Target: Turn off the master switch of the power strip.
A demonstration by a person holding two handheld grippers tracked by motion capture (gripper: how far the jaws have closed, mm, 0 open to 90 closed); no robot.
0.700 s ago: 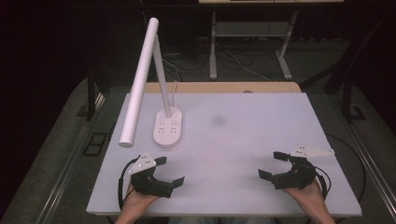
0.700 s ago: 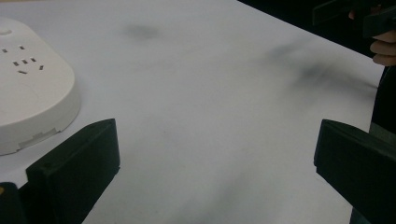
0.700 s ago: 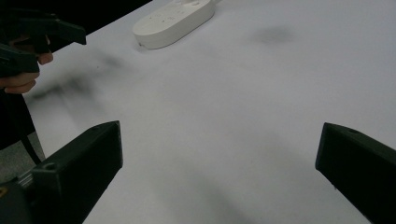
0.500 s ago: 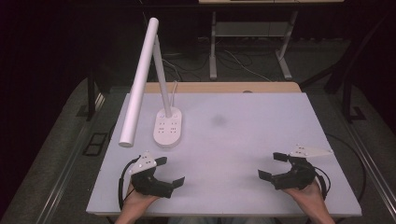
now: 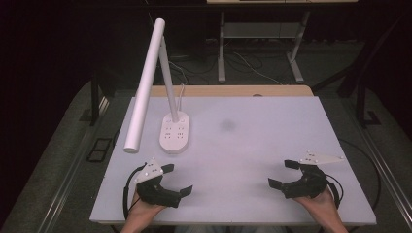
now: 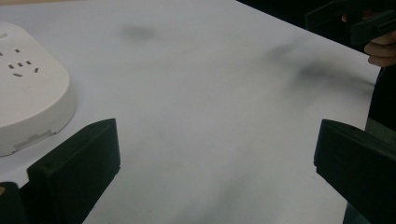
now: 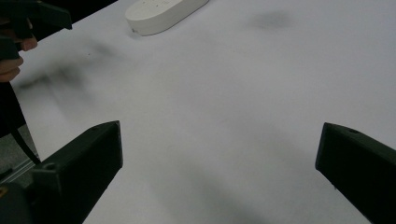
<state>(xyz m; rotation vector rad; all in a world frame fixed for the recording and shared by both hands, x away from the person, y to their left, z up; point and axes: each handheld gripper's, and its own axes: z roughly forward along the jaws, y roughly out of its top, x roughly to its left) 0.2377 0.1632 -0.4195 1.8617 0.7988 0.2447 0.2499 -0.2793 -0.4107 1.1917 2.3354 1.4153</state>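
A white desk lamp stands at the left of the white table; its oval base carries socket holes and its long tube head slants down toward the front left. My left gripper rests near the front left edge, open, with nothing between its jaws; the lamp base lies just beyond its left jaw. My right gripper rests near the front right edge, also open and empty, with the lamp base far off at the top of its view.
A thin white cord runs from the lamp base to the table's back edge. A wooden strip borders the far side. Metal desk legs and cables stand on the dark floor behind. Faint grey smudges mark the tabletop.
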